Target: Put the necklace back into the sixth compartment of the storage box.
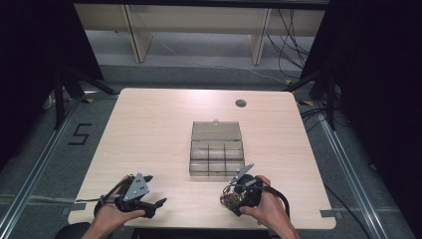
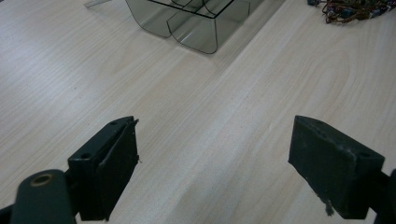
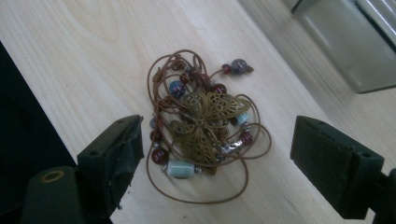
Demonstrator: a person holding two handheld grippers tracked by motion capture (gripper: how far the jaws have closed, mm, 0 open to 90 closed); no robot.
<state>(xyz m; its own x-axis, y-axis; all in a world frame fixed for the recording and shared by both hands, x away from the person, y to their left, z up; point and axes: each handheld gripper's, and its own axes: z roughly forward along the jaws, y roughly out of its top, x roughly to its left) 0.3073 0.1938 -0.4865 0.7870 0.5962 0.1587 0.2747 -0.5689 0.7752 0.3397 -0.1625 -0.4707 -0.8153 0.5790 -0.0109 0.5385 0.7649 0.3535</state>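
A tangled necklace (image 3: 203, 130) of brown cord, with a brass filigree butterfly pendant and dark red, blue and pale turquoise beads, lies in a loose heap on the pale wooden worktop (image 3: 93, 56). In the right gripper view it sits between the two black jaws of the right gripper (image 3: 217, 163), which stand spread wide on either side of it; neither pad presses on the cord or the beads, though how close the pads hang above the wood is hard to judge. From above, the heap (image 1: 230, 199) rests near the worktop's near edge, right of centre, just under that gripper (image 1: 234, 196). Just beyond it, toward the middle, stands a clear plastic compartment box (image 1: 217, 158) with its lid raised at the far side. The left gripper (image 1: 157, 205), held near the near-left corner, has its jaws spread over bare wood, well apart from the necklace.
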